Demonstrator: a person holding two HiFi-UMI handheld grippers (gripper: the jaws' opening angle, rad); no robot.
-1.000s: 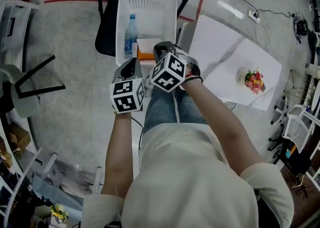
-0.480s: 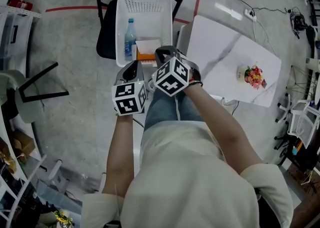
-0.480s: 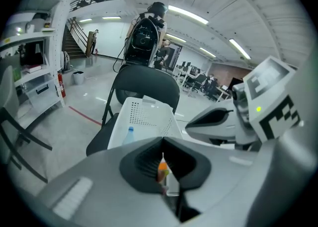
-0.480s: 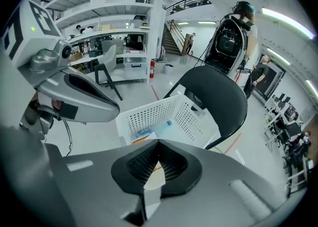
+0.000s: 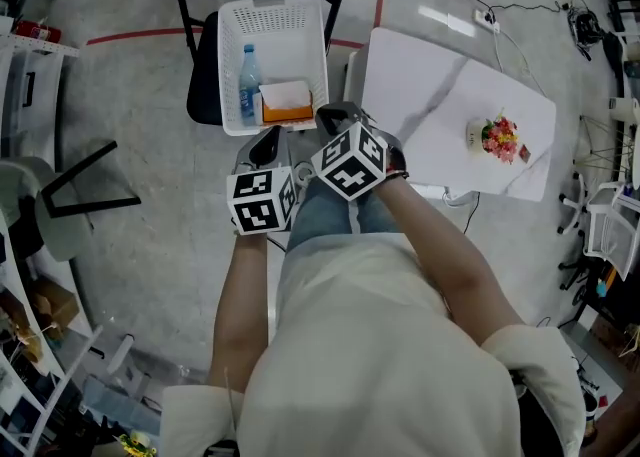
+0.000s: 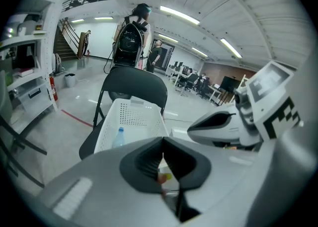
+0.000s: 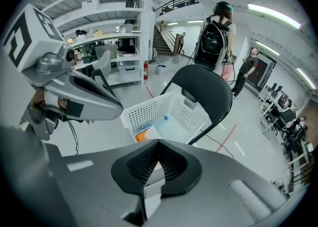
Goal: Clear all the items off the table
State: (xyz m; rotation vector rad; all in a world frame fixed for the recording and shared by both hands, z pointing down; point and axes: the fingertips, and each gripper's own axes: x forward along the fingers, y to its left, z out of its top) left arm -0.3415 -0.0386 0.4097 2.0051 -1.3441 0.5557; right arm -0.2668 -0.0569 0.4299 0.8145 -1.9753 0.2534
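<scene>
A white basket (image 5: 272, 20) stands on a black chair (image 5: 205, 85) ahead of me. It holds a water bottle (image 5: 247, 87) and an orange and white box (image 5: 286, 103). My left gripper (image 5: 265, 145) and right gripper (image 5: 335, 117) hover side by side just short of the basket's near rim, both shut with nothing between the jaws. In the left gripper view the basket (image 6: 130, 119) and bottle (image 6: 118, 137) lie beyond the shut left gripper (image 6: 163, 142). Beyond the shut right gripper (image 7: 158, 144) lies the basket (image 7: 166, 112). A flower pot (image 5: 497, 137) stands on the white table (image 5: 430, 105).
The table sits to the right of the chair, with a cable (image 5: 470, 207) at its near edge. A black stool (image 5: 70, 185) and shelving (image 5: 25, 45) are on the left. A person with a backpack (image 6: 130, 35) stands behind the chair, with others farther back.
Both grippers have drawn back from over the basket's near rim toward me and risen a little. The box stays in the basket.
</scene>
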